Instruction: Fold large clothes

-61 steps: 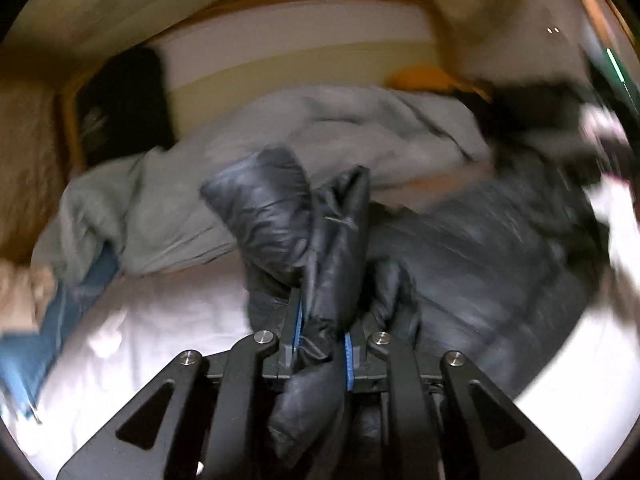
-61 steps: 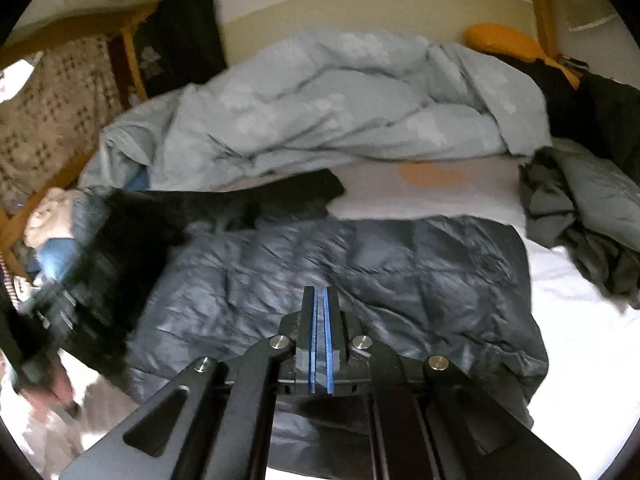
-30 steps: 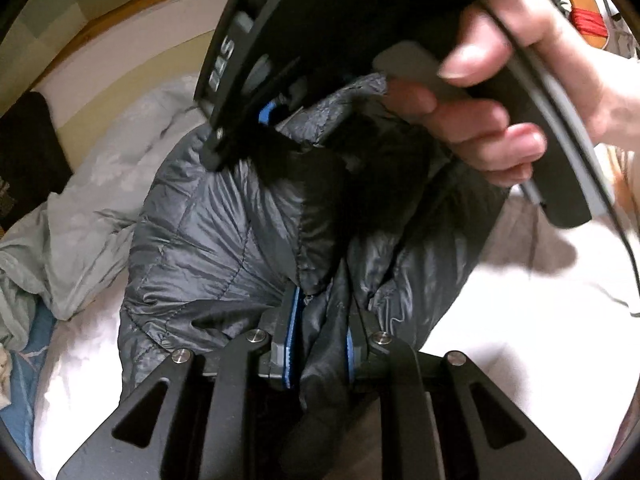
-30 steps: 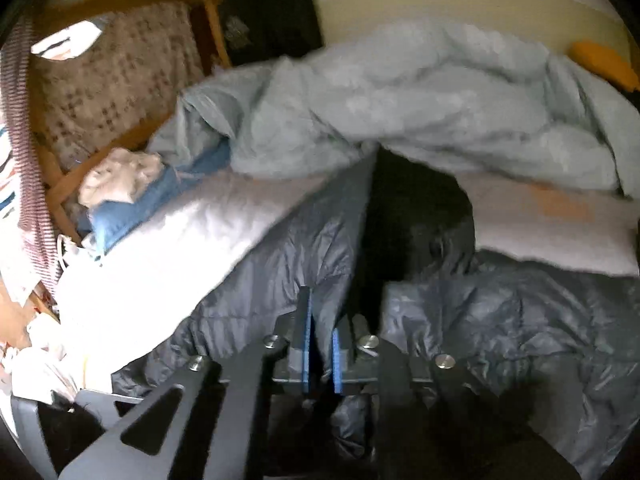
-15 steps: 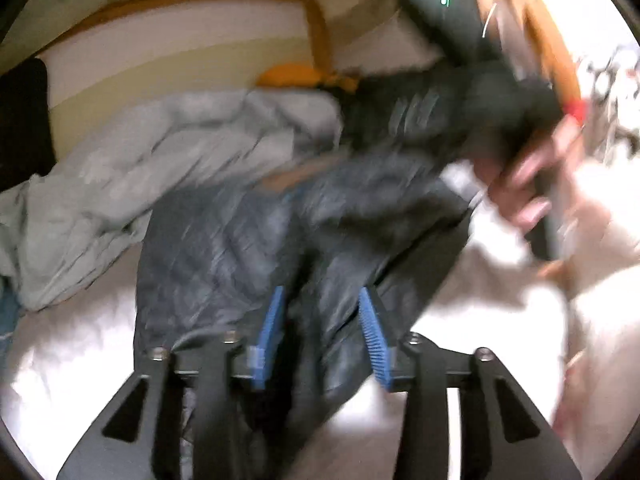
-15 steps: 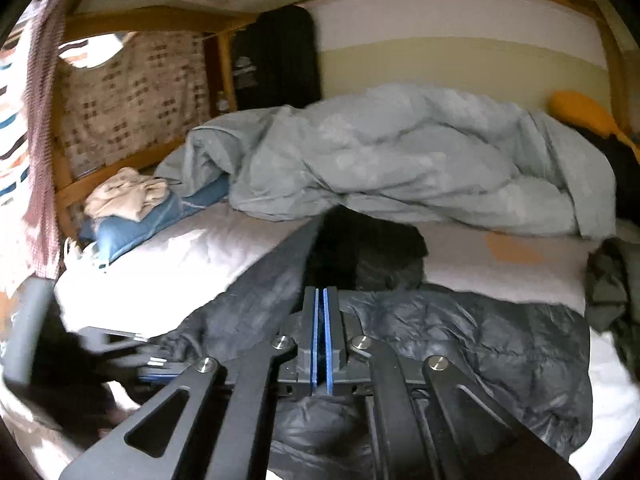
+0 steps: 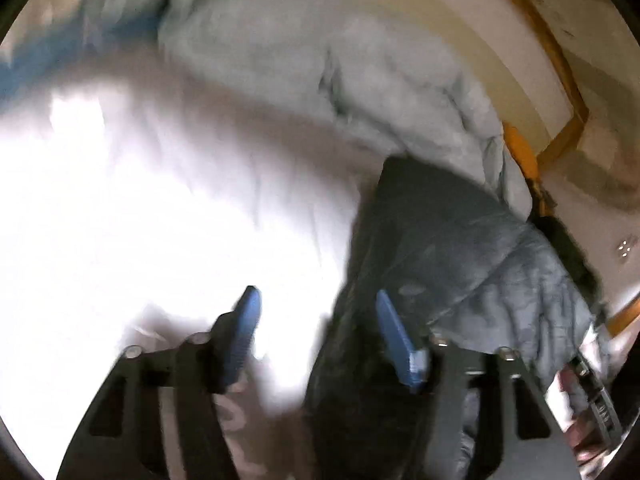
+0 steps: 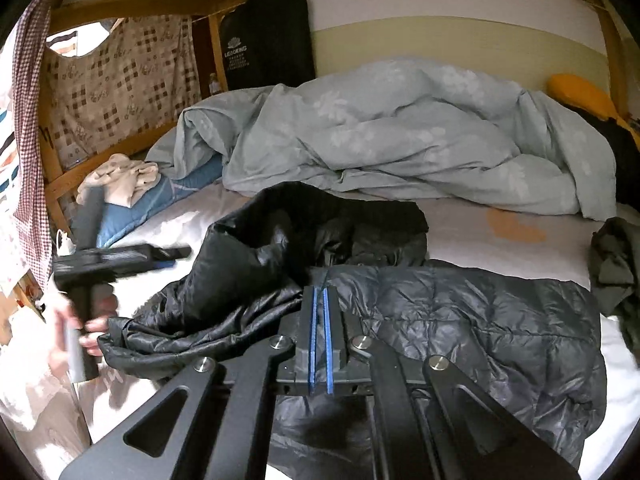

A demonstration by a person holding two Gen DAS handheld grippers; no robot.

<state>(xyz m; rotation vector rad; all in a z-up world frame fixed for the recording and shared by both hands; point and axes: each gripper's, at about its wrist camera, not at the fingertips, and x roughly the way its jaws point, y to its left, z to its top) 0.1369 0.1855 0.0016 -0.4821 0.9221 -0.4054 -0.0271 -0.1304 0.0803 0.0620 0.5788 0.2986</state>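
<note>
Right wrist view: jacket (image 8: 460, 320) lies on the sheet (image 8: 480, 224), body flat toward 3 o'clock, one side bunched at 10 o'clock. Right gripper (image 8: 320, 320) is pressed together, seemingly empty. Left gripper (image 7: 316, 312) gapes wide through blur, holding nothing. Folding looks barely begun; most remains.

Left view motion-blurred, sheet (image 7: 120, 200) blown out; right view sharp, dim, fisheye-warped.
</note>
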